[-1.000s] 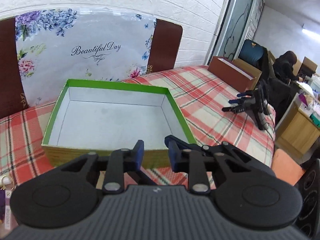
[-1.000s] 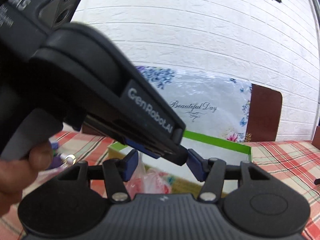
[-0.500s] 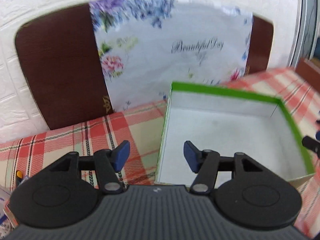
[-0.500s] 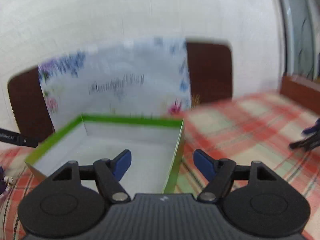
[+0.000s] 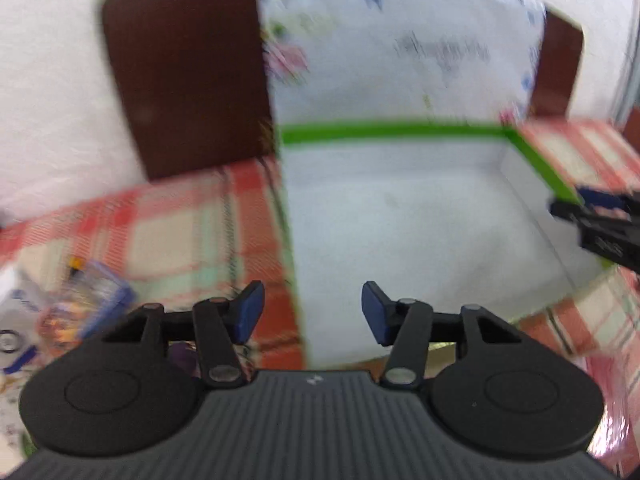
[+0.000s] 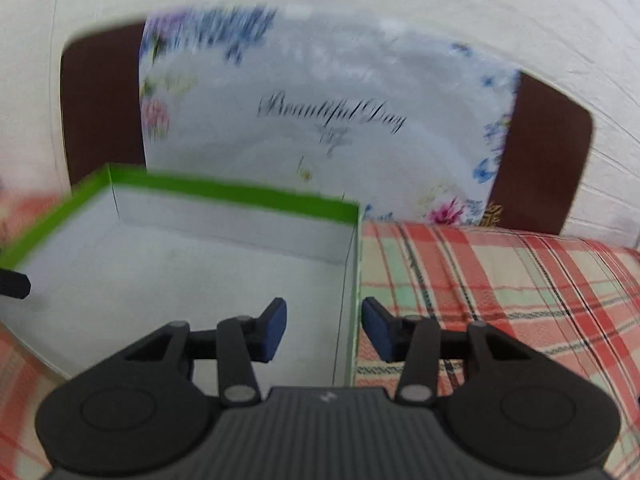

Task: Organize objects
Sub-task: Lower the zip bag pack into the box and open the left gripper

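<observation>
Both grippers have swung to straddle opposite walls of the green-rimmed box: left gripper and right gripper gape wide, empty, seemingly ready to grip it.

Left view motion-blurred, small clutter at left unidentifiable, right claw edge-cropped
</observation>
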`<state>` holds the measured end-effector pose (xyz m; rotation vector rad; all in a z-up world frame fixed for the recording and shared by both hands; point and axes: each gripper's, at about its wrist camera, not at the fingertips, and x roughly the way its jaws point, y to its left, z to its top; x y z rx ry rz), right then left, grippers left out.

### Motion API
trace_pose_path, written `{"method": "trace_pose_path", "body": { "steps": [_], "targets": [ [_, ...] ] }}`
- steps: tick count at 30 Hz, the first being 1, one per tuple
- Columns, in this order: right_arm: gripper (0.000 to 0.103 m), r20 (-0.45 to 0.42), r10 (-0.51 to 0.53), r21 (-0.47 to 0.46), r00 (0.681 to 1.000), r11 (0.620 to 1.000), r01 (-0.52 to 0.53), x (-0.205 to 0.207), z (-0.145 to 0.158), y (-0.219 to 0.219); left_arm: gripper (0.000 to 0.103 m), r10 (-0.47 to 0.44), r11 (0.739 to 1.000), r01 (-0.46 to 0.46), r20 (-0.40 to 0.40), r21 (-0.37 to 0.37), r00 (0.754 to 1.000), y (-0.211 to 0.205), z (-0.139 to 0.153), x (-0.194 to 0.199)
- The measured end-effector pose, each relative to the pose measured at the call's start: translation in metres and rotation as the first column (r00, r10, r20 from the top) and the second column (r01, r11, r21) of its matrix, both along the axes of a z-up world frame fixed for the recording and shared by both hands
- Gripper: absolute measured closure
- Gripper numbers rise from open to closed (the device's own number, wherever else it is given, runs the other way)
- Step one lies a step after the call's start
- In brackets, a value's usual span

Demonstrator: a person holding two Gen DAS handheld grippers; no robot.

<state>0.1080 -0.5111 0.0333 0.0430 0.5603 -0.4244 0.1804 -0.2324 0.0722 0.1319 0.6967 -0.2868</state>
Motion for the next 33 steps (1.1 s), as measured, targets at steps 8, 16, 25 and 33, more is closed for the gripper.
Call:
{"method": "trace_pose_path", "body": {
  "steps": [8,16,25,33],
  "targets": [
    [0.008,0.217,-0.086,0.261,0.972,0.965,0.027,-0.165,-0.012,0.043,0.034,-0.385,0.903,0.362,-0.061,-0.231,0.921,-0.037,0.005,-0.076],
    [0.009,0.053,0.006,0.252,0.999,0.968,-0.02,-0.155,-0.059,0.082,0.015,-0.47,0.858,0.33,-0.344,-0.394,0.813,-0.085,-0.071,-0.061],
    [0.04,0.137,0.103,0.24,0.985,0.962,-0.134,-0.134,-0.041,0.12,0.039,-0.431,0.865,0.342,-0.195,-0.367,0.881,-0.047,-0.038,-0.096],
    [0.039,0.263,0.211,0.088,0.942,0.967,-0.241,-0.061,0.015,0.114,0.038,-0.334,0.879,0.316,0.011,-0.357,0.942,-0.029,0.019,-0.039]
  ]
}}
